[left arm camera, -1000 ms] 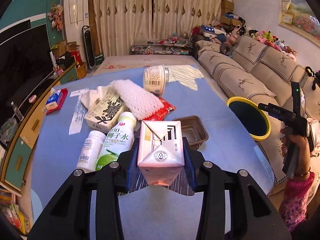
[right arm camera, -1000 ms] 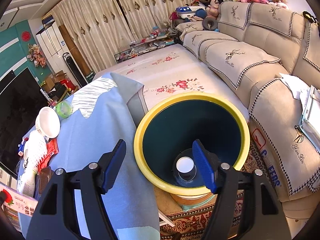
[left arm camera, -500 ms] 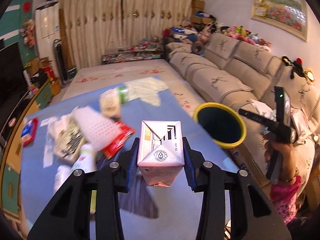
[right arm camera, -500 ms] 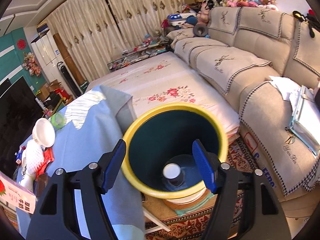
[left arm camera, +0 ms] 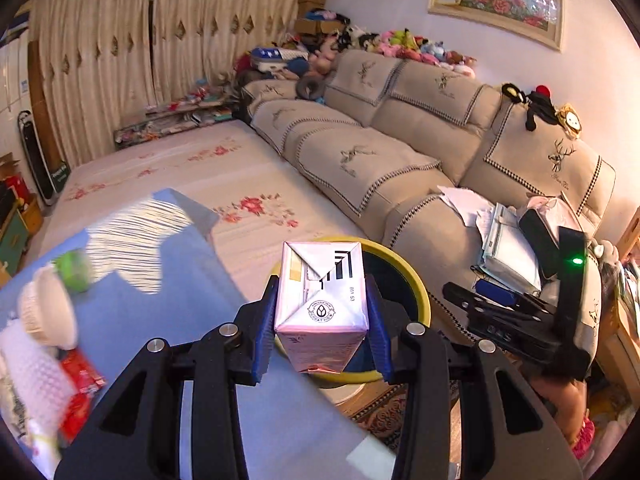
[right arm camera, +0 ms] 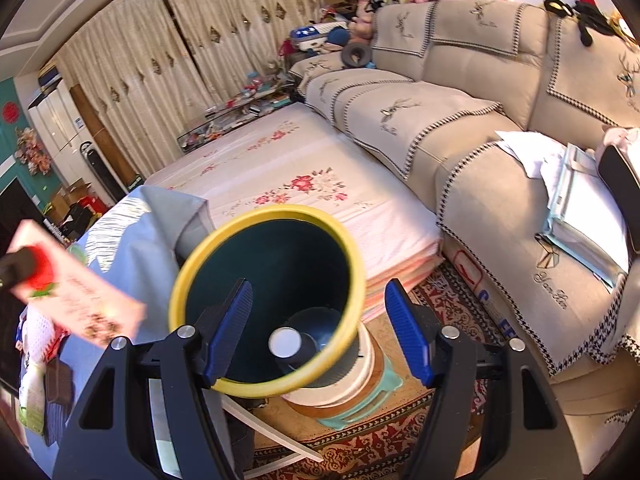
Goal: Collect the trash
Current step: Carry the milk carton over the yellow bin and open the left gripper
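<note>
My left gripper (left arm camera: 322, 320) is shut on a pink and white drink carton (left arm camera: 322, 300), its blue pads pressing both sides. The carton hangs in front of the yellow-rimmed dark bin (left arm camera: 416, 292), past the table's right edge. In the right wrist view the same carton (right arm camera: 76, 284) comes in blurred from the left, beside the bin (right arm camera: 264, 248). A white-capped item (right arm camera: 285, 342) lies at the bin's bottom. My right gripper (right arm camera: 318, 330) stands open over the bin's mouth with nothing between its fingers; the right gripper (left arm camera: 516, 320) also shows to the right of the bin in the left wrist view.
The blue-clothed table (left arm camera: 168, 288) carries blurred trash at its left: a white cup (left arm camera: 48, 312), white foam netting (left arm camera: 32, 376) and a red wrapper (left arm camera: 80, 380). A beige sofa (right arm camera: 480, 128) with papers (right arm camera: 576, 200) runs along the right. A patterned rug (right arm camera: 400, 436) lies under the bin.
My left gripper has swung right with the carton, from over the trash pile to in front of the bin. The bin has shifted left in the right wrist view, and the carton now enters there.
</note>
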A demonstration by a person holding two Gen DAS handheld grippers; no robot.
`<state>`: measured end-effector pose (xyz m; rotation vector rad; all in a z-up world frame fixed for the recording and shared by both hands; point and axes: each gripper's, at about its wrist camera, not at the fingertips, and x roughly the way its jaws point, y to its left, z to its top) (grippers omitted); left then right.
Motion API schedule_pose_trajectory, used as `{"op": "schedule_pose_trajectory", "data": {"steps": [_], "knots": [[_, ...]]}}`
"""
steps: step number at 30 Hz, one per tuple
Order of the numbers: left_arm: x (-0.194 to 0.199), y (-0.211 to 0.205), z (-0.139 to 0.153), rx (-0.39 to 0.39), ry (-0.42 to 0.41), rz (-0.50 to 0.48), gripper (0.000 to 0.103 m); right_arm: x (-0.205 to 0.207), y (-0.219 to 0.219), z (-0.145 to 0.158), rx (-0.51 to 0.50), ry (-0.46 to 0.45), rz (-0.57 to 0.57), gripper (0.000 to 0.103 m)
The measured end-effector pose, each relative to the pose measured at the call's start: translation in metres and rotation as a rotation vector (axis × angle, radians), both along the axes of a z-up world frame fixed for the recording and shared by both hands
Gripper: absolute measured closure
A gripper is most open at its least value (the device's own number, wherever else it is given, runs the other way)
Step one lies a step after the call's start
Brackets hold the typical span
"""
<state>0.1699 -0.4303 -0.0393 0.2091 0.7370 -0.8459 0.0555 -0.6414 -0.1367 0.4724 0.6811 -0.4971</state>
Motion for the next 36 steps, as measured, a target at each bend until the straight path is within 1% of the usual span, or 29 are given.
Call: {"op": "schedule_pose_trajectory", "data": {"steps": [6,10,12,15,16,18,19,23,25,26,28,30,31,34,36], "knots": [[0.026,-0.062,-0.059,0.08,0.074,-0.023,0.063,-0.008,-0.016,-0.009,0.013,0.017,-0.029,0.038],[0.043,-0.089,-0.098,0.153,0.145,-0.021,0.063,-0.011,-0.021,-0.015,0.023,0.025,-0.037,0.038],[0.046,-0.096,-0.112,0.185,0.17,-0.018,0.062,-0.011,-0.022,-0.017,0.028,0.028,-0.038,0.038],[0.047,-0.098,-0.124,0.213,0.192,-0.013,0.061,-0.012,-0.023,-0.019,0.034,0.033,-0.042,0.038],[0.045,-0.097,-0.124,0.214,0.197,-0.012,0.055,-0.012,-0.022,-0.019,0.035,0.034,-0.042,0.038],[0.042,-0.092,-0.12,0.203,0.195,-0.01,0.048,-0.012,-0.021,-0.019,0.033,0.033,-0.043,0.038],[0.04,-0.089,-0.116,0.193,0.19,-0.009,0.047,-0.012,-0.021,-0.019,0.032,0.033,-0.043,0.038],[0.031,-0.054,-0.086,0.124,0.172,0.006,0.043,-0.011,-0.017,-0.017,0.026,0.034,-0.038,0.038],[0.026,-0.028,-0.066,0.087,0.146,0.027,0.034,-0.008,-0.013,-0.017,0.019,0.042,-0.03,0.038],[0.023,-0.014,-0.059,0.073,0.128,0.041,0.032,-0.005,-0.011,-0.016,0.017,0.047,-0.024,0.038],[0.016,0.021,-0.041,0.04,0.077,0.089,0.021,0.001,-0.005,-0.015,0.011,0.053,-0.008,0.038],[0.008,0.064,-0.025,0.015,0.029,0.153,0.016,0.011,0.005,-0.013,0.0,0.059,0.021,0.038],[0.005,0.085,-0.019,0.005,0.014,0.18,0.012,0.016,0.01,-0.011,-0.005,0.06,0.037,0.038],[-0.005,0.151,-0.005,-0.009,-0.037,0.288,0.009,0.037,0.037,-0.005,-0.02,0.058,0.113,0.038],[-0.012,0.196,0.001,-0.009,-0.071,0.373,0.007,0.054,0.063,-0.001,-0.028,0.056,0.188,0.038]]}}
